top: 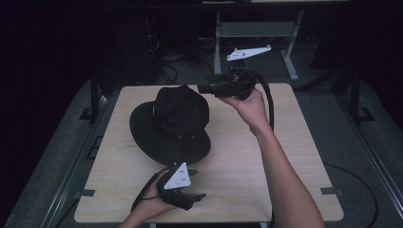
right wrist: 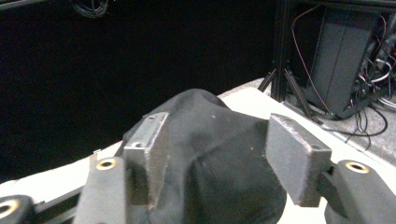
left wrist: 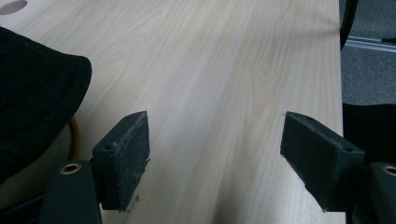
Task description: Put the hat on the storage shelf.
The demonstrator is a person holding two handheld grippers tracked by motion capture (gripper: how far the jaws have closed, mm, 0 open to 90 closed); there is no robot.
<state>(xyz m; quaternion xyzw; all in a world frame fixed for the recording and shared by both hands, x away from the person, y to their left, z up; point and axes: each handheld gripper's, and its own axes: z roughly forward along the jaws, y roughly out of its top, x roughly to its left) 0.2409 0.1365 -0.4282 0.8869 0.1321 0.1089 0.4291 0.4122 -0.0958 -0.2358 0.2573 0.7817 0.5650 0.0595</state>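
One black felt hat (top: 171, 124) sits near the far left of the bench (top: 247, 166); it looks light and soft, so its crown should dent under pressure. Right tool (top: 205, 88) is spread about the crown without pressing; left tool (top: 192, 183), spread, waits by the brim, the safer hold.

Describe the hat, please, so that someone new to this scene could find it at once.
Start at the light wooden table. On its left half, towards the far edge, lies the black hat, crown up, between the left claw near the front and the right claw by its crown. It is dark, soft fabric with a wide round brim.
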